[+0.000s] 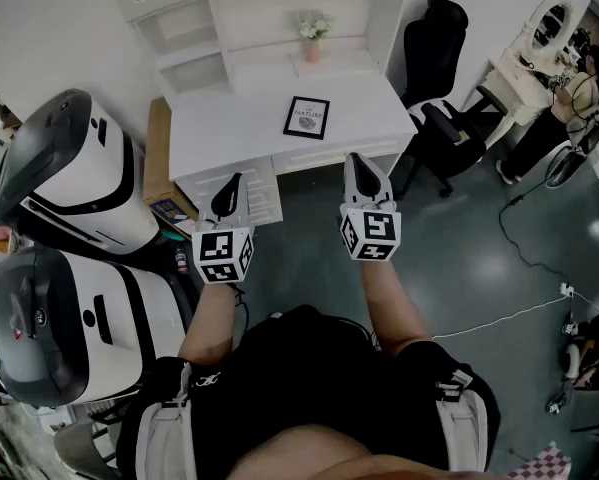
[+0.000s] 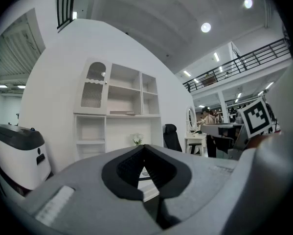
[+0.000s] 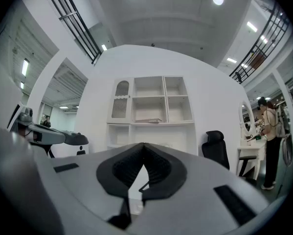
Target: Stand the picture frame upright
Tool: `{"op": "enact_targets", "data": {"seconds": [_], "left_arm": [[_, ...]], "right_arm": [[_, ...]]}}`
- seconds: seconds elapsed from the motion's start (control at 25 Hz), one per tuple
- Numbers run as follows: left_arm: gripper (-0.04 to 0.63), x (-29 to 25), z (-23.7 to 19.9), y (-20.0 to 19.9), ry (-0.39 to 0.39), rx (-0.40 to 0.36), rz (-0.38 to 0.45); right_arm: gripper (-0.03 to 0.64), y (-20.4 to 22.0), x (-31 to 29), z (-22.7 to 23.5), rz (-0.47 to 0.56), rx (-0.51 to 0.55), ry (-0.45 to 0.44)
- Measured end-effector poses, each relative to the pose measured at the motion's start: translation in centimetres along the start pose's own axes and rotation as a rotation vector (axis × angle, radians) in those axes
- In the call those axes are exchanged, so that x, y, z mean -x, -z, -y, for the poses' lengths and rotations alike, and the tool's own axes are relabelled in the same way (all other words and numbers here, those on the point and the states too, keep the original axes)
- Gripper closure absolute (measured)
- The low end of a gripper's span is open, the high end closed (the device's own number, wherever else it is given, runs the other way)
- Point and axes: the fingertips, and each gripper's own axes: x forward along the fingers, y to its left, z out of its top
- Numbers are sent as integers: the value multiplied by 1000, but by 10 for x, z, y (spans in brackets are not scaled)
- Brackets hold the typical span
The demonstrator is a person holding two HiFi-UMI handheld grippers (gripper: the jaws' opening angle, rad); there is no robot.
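Note:
A black picture frame [image 1: 306, 117] with a white print lies flat on the white desk [image 1: 219, 128], near its middle. My left gripper [image 1: 228, 192] hangs in front of the desk's left part, shut with nothing in it. Beside it, my right gripper [image 1: 363, 176] is held before the desk's front edge, also shut and empty. Both are short of the frame and apart from it. In the left gripper view a sliver of the frame [image 2: 145, 173] shows through the notch between the closed jaws. A bit of its dark edge [image 3: 143, 185] peeks through the same notch in the right gripper view.
A white hutch with shelves [image 1: 269, 18] rises behind the desk, with a small flower vase [image 1: 312, 34] on it. A black office chair [image 1: 435, 78] stands right of the desk. Two large white machines [image 1: 69, 168] fill the left side. A person [image 1: 574, 98] stands at a vanity far right.

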Motion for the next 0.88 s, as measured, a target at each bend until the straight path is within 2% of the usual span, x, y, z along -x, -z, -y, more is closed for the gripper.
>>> {"op": "enact_targets", "data": {"seconds": [0.4, 0.88], "left_arm": [[580, 10, -16, -1, 6, 4, 4], [580, 19, -46, 11, 79, -6, 0]], "right_arm": [[614, -1, -2, -24, 4, -6, -10], [614, 7, -3, -58, -8, -6, 45]]}}
